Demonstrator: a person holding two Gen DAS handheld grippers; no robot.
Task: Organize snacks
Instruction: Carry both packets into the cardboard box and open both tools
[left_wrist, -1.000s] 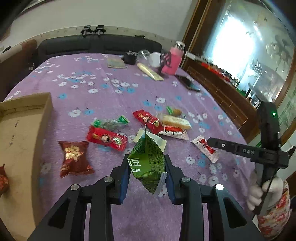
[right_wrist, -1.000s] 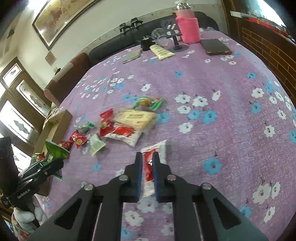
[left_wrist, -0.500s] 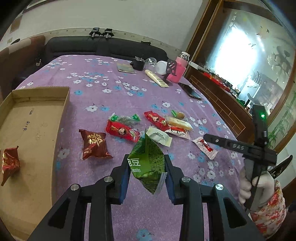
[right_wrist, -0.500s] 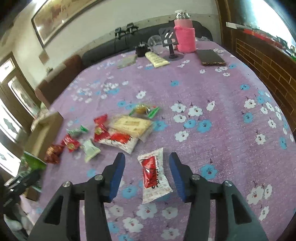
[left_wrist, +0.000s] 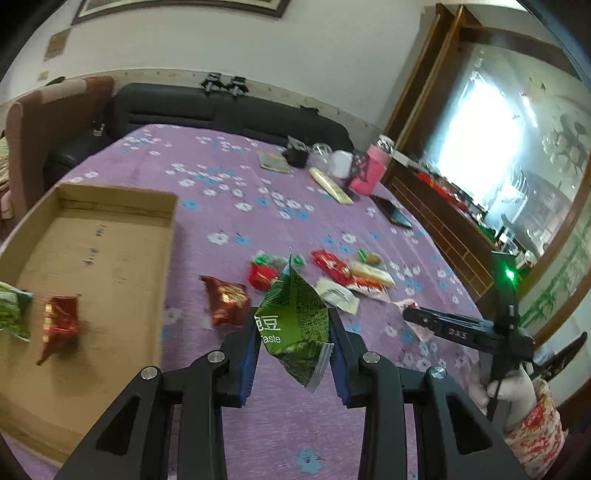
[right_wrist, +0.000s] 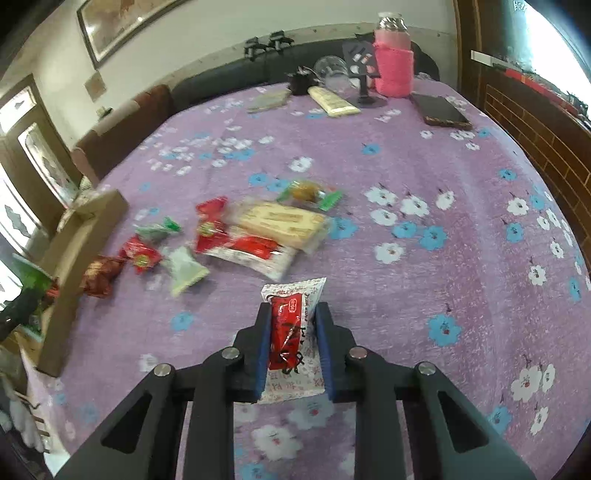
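Snacks, left to right: cardboard box with two packets; green packet clamped in left tongs; loose packets on purple-clothed worktop; red-and-white sachet between right tongs, jaws just closing, contact unclear.

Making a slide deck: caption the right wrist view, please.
Right gripper closing around a red-and-white snack packet on the purple floral tablecloth.
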